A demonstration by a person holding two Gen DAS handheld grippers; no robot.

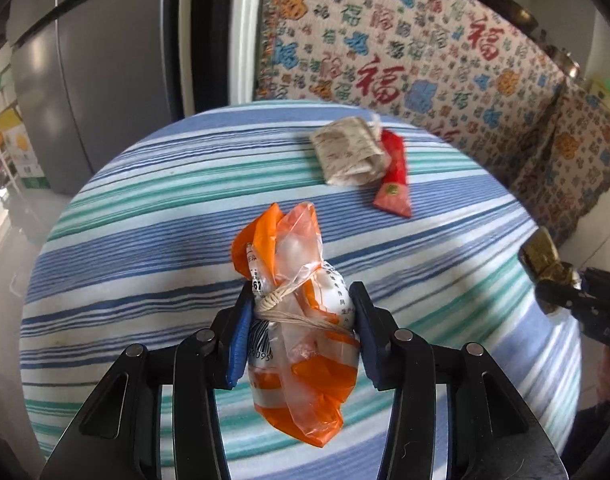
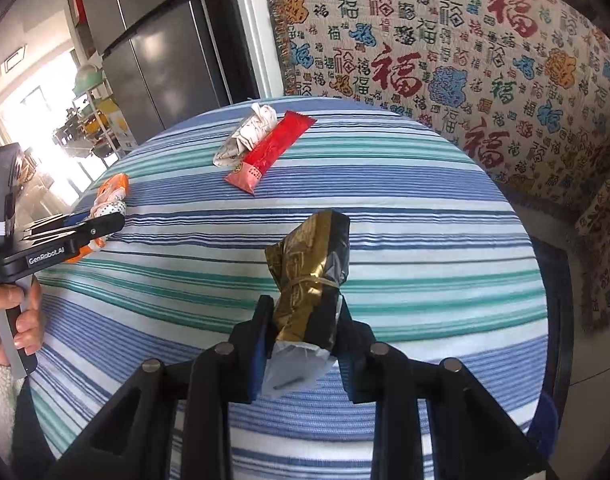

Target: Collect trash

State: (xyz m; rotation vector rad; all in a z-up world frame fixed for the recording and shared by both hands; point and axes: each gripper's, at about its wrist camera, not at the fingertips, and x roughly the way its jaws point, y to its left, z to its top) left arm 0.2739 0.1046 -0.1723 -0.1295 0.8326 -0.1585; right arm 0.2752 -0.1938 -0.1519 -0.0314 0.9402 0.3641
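From the left wrist, the left tongs are clamped on an orange bag above the striped worktop, a red wrapper beyond them; from the right wrist, the right tongs are clamped on a gold wrapper.

A blue, white and green striped cloth covered the round counter. Behind it hung a cream throw printed with red and blue characters. A grey refrigerator stood at left.
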